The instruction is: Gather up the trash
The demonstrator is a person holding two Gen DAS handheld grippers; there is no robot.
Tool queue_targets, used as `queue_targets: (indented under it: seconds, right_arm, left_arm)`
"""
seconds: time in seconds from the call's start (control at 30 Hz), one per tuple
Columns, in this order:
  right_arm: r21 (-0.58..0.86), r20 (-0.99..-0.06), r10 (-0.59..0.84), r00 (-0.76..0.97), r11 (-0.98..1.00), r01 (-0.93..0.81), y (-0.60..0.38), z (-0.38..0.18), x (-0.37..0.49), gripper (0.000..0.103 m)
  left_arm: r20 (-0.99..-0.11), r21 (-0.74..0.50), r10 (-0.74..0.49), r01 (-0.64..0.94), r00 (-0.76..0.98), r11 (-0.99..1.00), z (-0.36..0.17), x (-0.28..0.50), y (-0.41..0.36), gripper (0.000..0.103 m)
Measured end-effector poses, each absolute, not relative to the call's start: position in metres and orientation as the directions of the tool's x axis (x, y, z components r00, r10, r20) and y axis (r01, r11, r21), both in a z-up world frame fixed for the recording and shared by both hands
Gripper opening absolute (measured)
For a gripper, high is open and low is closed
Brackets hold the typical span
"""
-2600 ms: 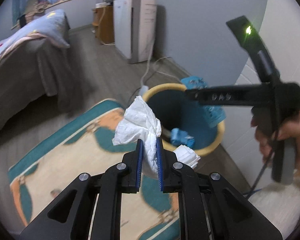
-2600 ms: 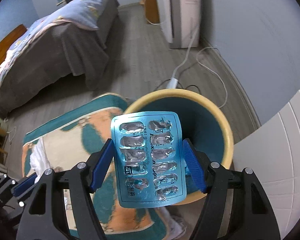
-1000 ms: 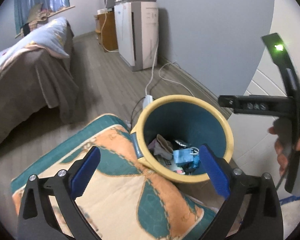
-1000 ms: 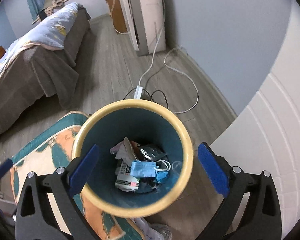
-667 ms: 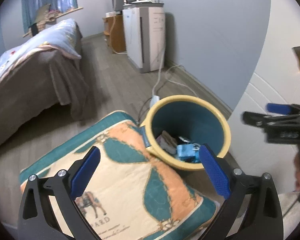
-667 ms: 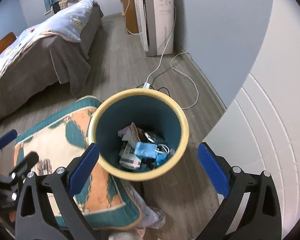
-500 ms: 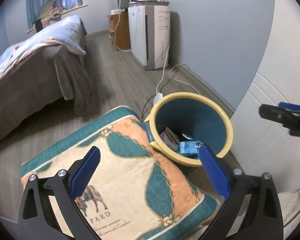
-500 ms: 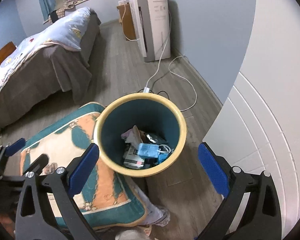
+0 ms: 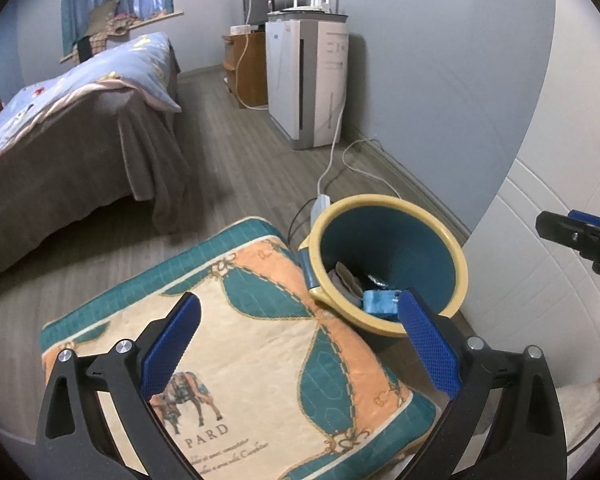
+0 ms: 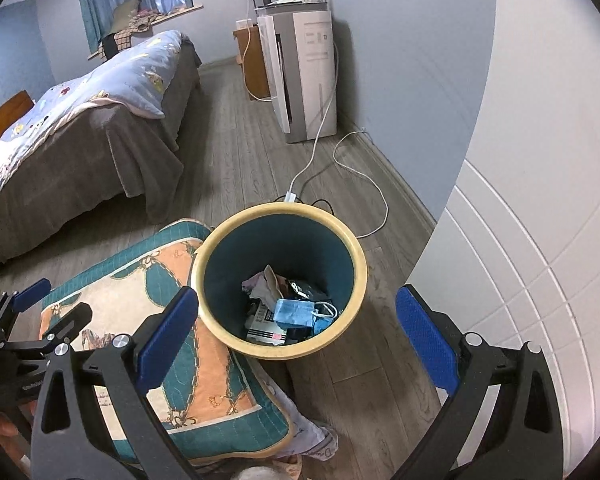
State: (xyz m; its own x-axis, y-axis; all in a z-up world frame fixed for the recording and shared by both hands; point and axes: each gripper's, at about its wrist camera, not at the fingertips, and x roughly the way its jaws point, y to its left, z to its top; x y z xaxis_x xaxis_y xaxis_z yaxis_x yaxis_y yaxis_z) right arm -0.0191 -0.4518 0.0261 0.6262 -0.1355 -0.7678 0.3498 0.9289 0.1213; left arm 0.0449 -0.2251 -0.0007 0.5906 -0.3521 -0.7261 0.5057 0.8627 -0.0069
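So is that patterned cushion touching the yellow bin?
Touching. In the right wrist view the cushion presses against the bin's side with no floor showing between them.

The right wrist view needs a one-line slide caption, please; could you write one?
Open right gripper above the yellow-rimmed bin holding trash, including a blue face mask.

Round bin w/ a yellow rim and dark teal inside [image 10: 359, 268] stands upright on the wood floor, right next to a cushion, touching its edge. Lots of trash lies at the bottom. A crumpled blue face mask w/ white ear loops [image 10: 296, 312] sits on top, near the front. Behind it is a scrunched pale tissue [image 10: 265, 285]. A dark shiny wrapper [image 10: 305, 290] lies beside that. A white box w/ black print [image 10: 265, 330] pokes out from under the mask.
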Motion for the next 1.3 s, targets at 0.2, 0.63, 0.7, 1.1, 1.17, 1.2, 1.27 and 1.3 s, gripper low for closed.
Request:
queue_targets:
  seconds: [0.2, 0.63, 0.7, 1.1, 1.17, 1.2, 1.27, 1.3]
  right_arm:
    - [0.111, -0.772, -0.139, 0.62, 0.931, 0.347, -0.4493, 0.0269, -0.0189, 0.097]
    - [0.112, -0.781, -0.131, 0.61, 0.932, 0.344, -0.449, 0.0261, -0.0175, 0.097]
    - [0.11, -0.782, -0.131, 0.61, 0.933, 0.342, -0.4495, 0.0257, -0.017, 0.097]
    - [0.111, -0.785, -0.127, 0.606, 0.934, 0.34, -0.4511, 0.0242, -0.0159, 0.097]
    - [0.112, -0.785, -0.127, 0.606, 0.934, 0.341, -0.4506, 0.0243, -0.0159, 0.097]
    - [0.112, -0.786, -0.127, 0.605, 0.934, 0.341, -0.451, 0.0241, -0.0157, 0.097]
    - [0.111, -0.786, -0.127, 0.606, 0.934, 0.34, -0.4506, 0.0243, -0.0159, 0.097]
    - [0.111, -0.785, -0.127, 0.606, 0.934, 0.34, -0.4506, 0.0244, -0.0159, 0.097]
  left_arm:
    - [-0.724, -0.001, -0.348, 0.504, 0.596, 0.864, 0.0011, 0.0448, -0.2224, 0.098]
    - [-0.723, 0.01, -0.341, 0.503, 0.6, 0.864, 0.0008, 0.0427, -0.2237, 0.098]
    - [-0.724, 0.011, -0.341, 0.504, 0.6, 0.863, -0.0006, 0.0422, -0.2243, 0.098]
    - [-0.726, 0.011, -0.342, 0.508, 0.596, 0.862, -0.0025, 0.0416, -0.2258, 0.098]
    - [-0.725, 0.012, -0.342, 0.508, 0.597, 0.861, -0.0027, 0.0413, -0.2266, 0.098]
    - [-0.726, 0.012, -0.341, 0.508, 0.597, 0.861, -0.0031, 0.0416, -0.2263, 0.098]
    - [-0.726, 0.01, -0.343, 0.508, 0.596, 0.861, -0.0035, 0.0414, -0.2266, 0.098]
    - [-0.726, 0.011, -0.343, 0.509, 0.596, 0.861, -0.0033, 0.0416, -0.226, 0.098]
